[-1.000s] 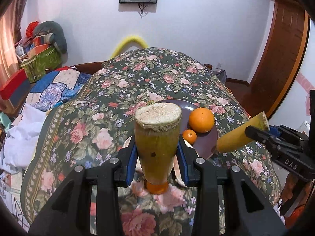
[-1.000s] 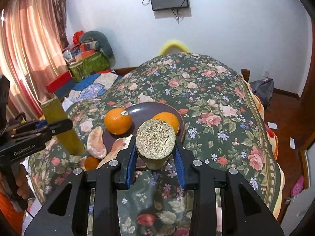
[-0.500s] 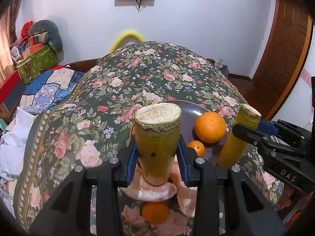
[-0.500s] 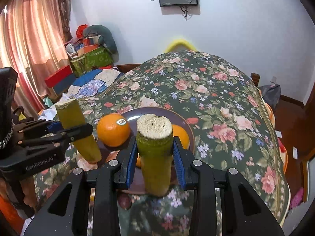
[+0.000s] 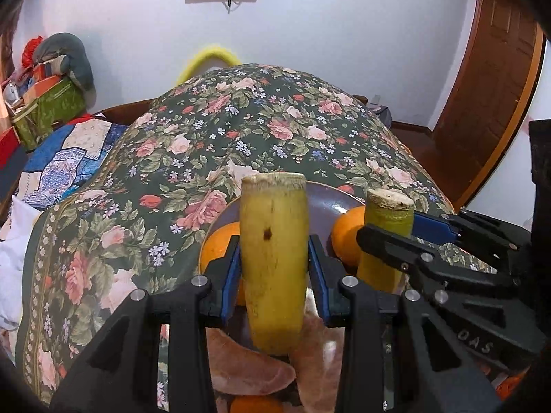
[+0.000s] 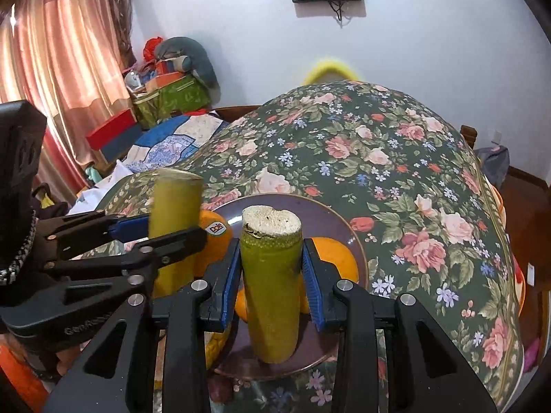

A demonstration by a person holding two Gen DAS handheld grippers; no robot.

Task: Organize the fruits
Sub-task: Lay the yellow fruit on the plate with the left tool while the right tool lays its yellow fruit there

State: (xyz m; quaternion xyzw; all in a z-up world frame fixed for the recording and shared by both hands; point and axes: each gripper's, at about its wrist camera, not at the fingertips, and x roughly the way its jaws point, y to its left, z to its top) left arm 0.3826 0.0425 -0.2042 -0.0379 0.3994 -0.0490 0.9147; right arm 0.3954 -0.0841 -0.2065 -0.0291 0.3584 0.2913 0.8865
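While both grippers hover over a dark purple plate [image 6: 347, 230] on a floral tablecloth [image 5: 241, 127], each pinches an upright cut stalk piece. Left gripper [image 5: 273, 272] clamps a yellow-green stalk piece [image 5: 273, 258] between its blue pads. Right gripper [image 6: 272, 272] clamps a greener stalk piece [image 6: 272, 282], its lower end over the plate. Oranges [image 6: 335, 254] lie on the plate behind them; one [image 6: 215, 237] carries a sticker.
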